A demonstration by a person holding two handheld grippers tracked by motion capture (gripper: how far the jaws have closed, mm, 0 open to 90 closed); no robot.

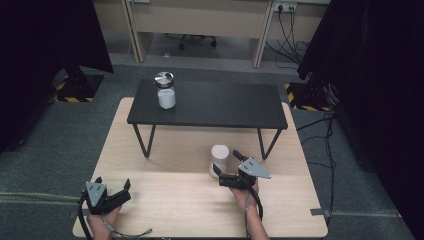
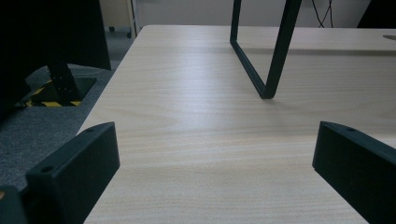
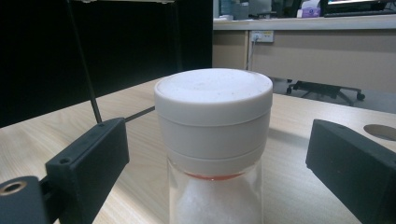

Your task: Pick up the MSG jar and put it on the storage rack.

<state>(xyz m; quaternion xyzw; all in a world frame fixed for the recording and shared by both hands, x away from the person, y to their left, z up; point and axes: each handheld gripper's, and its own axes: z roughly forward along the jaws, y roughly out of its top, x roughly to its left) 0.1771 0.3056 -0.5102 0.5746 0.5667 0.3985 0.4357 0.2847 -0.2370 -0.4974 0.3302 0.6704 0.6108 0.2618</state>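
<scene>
A clear jar with a white lid point(image 1: 219, 153) stands on the wooden table point(image 1: 165, 200), just in front of the black riser shelf point(image 1: 215, 107). My right gripper point(image 1: 226, 162) is open, with one jaw on each side of this jar and gaps on both sides. In the right gripper view the jar point(image 3: 214, 100) stands upright between the jaws of the right gripper point(image 3: 219, 161), with white powder inside. A second jar with a silver lid point(image 1: 165, 90) stands on the shelf's left end. My left gripper point(image 1: 113, 181) is open and holds nothing at the table's front left; under the left gripper point(image 2: 215, 172) is bare wood.
The shelf's thin black legs point(image 2: 275, 56) stand on the table ahead of the left gripper. The table's left edge point(image 2: 112, 79) drops to grey carpet. Dark curtains hang on both sides, and a desk, cables and a chair base lie beyond.
</scene>
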